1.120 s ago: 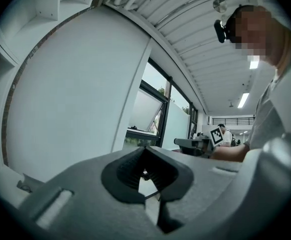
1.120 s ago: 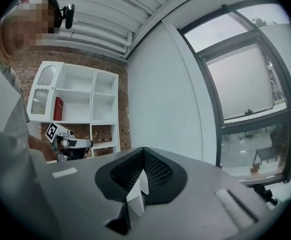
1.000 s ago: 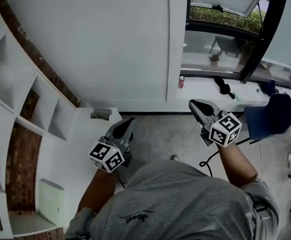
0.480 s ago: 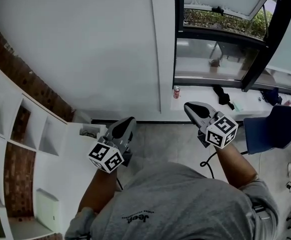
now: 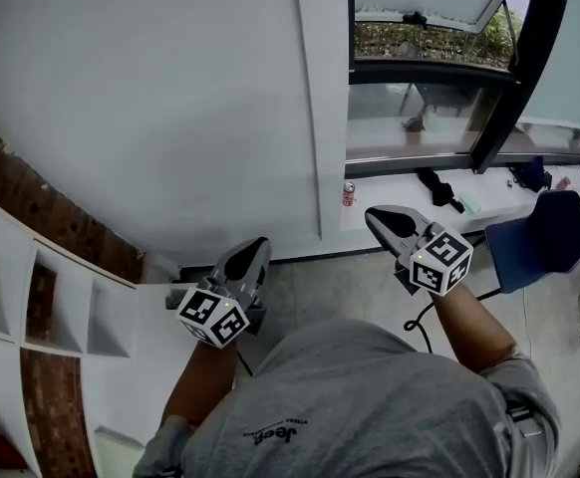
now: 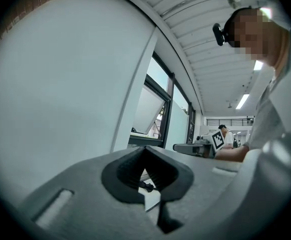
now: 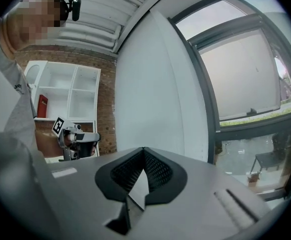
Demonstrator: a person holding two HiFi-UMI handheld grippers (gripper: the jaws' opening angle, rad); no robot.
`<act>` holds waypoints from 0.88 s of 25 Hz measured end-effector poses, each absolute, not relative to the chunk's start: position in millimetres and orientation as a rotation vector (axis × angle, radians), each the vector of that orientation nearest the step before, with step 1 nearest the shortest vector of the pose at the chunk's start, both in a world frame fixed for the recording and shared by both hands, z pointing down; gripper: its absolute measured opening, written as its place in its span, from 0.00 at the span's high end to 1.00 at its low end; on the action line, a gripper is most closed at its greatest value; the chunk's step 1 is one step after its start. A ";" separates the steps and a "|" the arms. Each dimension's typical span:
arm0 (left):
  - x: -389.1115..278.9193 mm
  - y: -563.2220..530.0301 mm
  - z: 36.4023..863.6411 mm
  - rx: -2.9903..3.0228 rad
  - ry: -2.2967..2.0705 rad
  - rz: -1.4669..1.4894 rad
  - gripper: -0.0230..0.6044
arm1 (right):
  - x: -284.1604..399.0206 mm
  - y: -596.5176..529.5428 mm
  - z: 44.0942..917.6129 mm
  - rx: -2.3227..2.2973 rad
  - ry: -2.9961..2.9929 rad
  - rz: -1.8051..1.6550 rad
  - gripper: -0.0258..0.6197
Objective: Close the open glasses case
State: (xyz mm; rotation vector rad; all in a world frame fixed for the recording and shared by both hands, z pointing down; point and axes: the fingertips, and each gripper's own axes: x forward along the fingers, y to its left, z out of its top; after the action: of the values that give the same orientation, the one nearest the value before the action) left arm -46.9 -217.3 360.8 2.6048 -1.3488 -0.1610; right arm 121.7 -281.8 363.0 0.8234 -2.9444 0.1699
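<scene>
No glasses case shows in any view. My left gripper (image 5: 253,250) is held level in front of the person's body and points at a white wall (image 5: 170,98); its jaws meet at the tips with nothing between them (image 6: 145,149). My right gripper (image 5: 382,217) points the same way, toward the window sill (image 5: 390,212), and is also shut and empty (image 7: 144,150). Each gripper shows in the other's view: the right gripper (image 6: 195,147) and the left gripper (image 7: 88,137).
White shelving (image 5: 61,307) against a brick wall stands at the left. A window (image 5: 420,88) is at the upper right, with a red can (image 5: 348,193) and dark items (image 5: 437,189) on its sill. A blue chair (image 5: 544,242) stands at the right.
The person has moved: the shelving has slid toward the lower left of the head view and more white wall shows. Both grippers travelled along, still shut and empty.
</scene>
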 end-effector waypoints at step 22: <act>-81.1 -245.2 363.6 2.590 -1.317 -0.181 0.97 | 82.8 -312.6 354.6 0.778 -2.927 0.107 0.61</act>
State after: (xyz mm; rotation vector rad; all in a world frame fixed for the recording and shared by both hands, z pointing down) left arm -81.1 -245.2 363.6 2.5899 -1.3171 -0.1806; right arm 82.8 -312.6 354.6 0.7779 -2.9273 0.1072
